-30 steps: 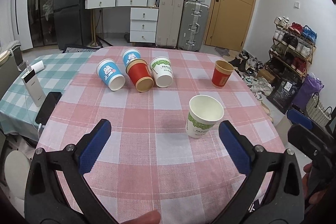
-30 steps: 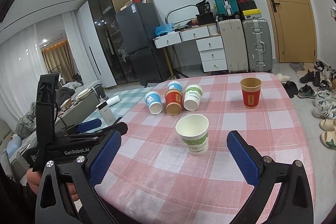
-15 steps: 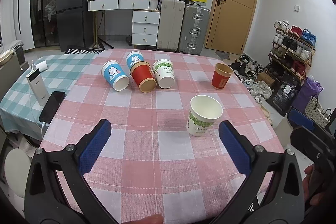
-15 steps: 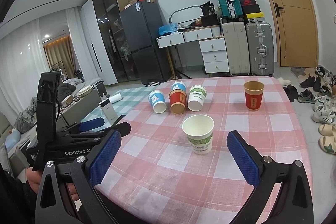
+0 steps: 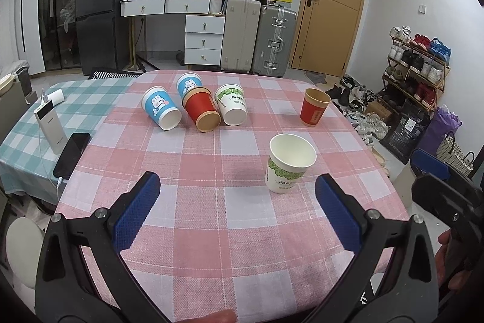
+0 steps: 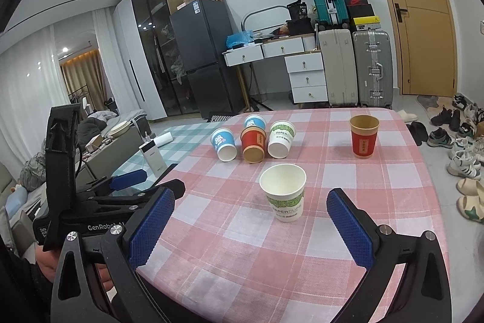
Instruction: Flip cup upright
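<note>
1. While both claws gape empty, the left gripper [image 5: 237,196] and right gripper [image 6: 251,214] fill each frame's bottom.
2. Right of centre, the white-green cup [image 5: 289,162] stands upright on the checked table [image 5: 211,220].
3. Four cups [image 5: 193,108] lie tipped at upper centre.

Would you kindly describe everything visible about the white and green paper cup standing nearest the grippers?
The white paper cup stands upright, mouth open, interior plain white and seemingly empty. A green leafy band wraps its upper wall above printed green lettering. It rests on the pink checked tablecloth, apart from the other cups; neither gripper touches it.
</note>
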Tool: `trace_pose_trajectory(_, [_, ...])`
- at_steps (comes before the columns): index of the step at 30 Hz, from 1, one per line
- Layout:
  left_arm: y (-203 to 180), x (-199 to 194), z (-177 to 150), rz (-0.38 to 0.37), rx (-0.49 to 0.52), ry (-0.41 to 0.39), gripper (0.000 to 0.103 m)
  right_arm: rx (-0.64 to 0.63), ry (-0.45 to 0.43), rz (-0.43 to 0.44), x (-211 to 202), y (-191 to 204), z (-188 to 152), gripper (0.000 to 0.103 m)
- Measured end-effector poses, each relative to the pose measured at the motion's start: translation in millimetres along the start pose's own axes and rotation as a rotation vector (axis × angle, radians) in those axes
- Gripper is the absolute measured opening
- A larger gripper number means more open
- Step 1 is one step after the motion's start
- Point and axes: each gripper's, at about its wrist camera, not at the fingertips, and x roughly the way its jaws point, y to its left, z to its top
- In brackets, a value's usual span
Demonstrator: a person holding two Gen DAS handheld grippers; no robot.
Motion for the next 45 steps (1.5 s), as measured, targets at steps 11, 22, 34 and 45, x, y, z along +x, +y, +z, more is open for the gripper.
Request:
trace_pose_trajectory(11, [-0.8,1.0,0.0,0.002,0.0,0.004,0.102,0.031,0.002,-0.003,-0.3,-7.7,-1.2,0.103])
trace_pose_trajectory(22, [-4.3,6.6,-5.5,-0.001,0.005,0.013,0.102,0.048,0.021,-0.001,4.7,-11.3,-4.0,0.103])
trace_pose_trajectory(34, [-4.7,10.8,-9.2,-0.001,0.0,0.024,0.102,0.055,0.033,0.01,11.2,-15.7,-7.7,0.103])
trace_pose_trajectory(45, [-2.5,25.2,-10.4,0.002,0.002,0.039,0.102,0.066,0.06,0.016,27.6,-25.9,-10.5,0.103])
